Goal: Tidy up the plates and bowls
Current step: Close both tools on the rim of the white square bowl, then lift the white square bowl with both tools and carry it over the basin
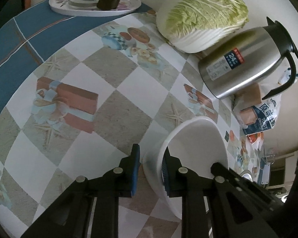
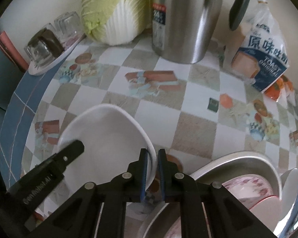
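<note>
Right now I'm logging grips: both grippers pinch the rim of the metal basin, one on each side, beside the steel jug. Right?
Not the metal basin. Both the left gripper and the right gripper pinch the rim of the white bowl, on opposite sides, near the steel jug. The right wrist view shows it.

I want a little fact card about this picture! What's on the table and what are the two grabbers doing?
table: checked cloth with pictures on it
white bowl: held at its rim from two sides
left gripper: shut on the bowl's rim
right gripper: shut on the opposite rim
cabbage: at the back, by the wall
steel jug: beside the cabbage, black handle
bread bag: beside the jug
tray of glasses: back corner, glasses upside down
metal basin: near the right gripper, patterned dish inside
</note>
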Available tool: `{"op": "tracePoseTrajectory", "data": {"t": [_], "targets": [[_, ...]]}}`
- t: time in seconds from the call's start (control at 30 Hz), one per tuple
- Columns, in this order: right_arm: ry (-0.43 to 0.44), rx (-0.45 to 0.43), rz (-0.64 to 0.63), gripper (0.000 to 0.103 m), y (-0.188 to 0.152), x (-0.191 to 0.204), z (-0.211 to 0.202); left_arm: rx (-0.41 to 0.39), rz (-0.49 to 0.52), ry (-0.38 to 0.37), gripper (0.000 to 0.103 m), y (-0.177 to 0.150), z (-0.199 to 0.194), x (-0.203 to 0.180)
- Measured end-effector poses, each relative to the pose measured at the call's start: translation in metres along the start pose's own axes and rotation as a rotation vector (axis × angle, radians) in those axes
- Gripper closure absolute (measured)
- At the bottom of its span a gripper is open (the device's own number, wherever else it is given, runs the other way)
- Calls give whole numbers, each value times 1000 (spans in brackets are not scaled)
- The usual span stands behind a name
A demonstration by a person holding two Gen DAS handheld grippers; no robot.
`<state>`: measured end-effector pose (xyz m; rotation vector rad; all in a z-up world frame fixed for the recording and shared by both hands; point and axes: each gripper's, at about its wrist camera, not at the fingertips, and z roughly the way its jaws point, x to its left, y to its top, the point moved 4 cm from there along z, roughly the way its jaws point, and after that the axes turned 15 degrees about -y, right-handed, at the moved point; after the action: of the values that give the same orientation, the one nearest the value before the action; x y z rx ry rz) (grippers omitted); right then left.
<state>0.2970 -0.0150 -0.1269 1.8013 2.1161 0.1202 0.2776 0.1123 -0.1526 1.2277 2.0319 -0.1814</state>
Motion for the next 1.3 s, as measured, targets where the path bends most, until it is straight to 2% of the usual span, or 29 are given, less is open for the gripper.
{"op": "tracePoseTrajectory", "data": {"t": [0.23, 0.3, 0.4, 0.63, 0.87, 1.3], "targets": [[-2, 7, -12, 91, -3, 8, 3, -2, -25, -16, 82, 2, -2, 4], [2, 6, -12, 91, -4, 8, 3, -2, -24, -21, 89, 2, -2, 3], [5, 4, -18, 91, -6, 11, 0, -1, -12, -8, 89, 1, -4, 2], [13, 0, -4, 91, -9, 11, -11, 1, -29, -39, 89, 0, -13, 4], [14, -73, 0, 91, -11, 2, -52, -33, 27, -46, 89, -4, -39, -20], [47, -140, 74, 91, -34, -36, -102, -87, 171, -66, 89, -22, -84, -74]]}}
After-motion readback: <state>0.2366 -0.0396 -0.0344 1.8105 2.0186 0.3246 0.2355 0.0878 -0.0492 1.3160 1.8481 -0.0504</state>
